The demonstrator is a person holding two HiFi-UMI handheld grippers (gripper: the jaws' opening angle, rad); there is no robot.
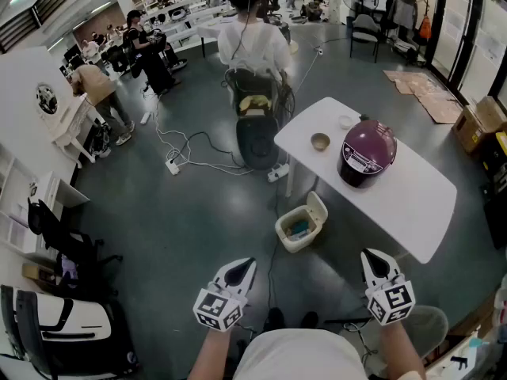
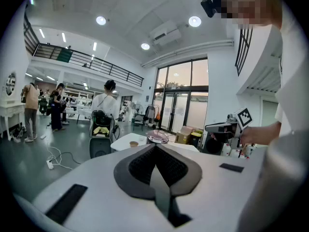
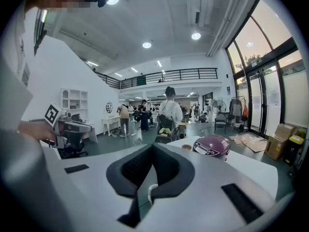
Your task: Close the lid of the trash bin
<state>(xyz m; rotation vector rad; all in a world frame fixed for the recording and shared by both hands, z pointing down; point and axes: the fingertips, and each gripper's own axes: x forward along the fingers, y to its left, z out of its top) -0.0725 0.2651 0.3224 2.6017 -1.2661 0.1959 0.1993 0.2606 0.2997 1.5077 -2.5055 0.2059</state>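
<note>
Left gripper (image 1: 240,267) and right gripper (image 1: 372,258) both clenched on nothing, jaws pressed together, held low and well apart. Trash bin (image 1: 295,233) sits on the floor ahead, between the two, its lid (image 1: 318,207) tipped up open, just beside the white table (image 1: 412,200) ahead of the right gripper.

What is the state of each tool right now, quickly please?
Left tool: closed, holding nothing.
Right tool: closed, holding nothing.
</note>
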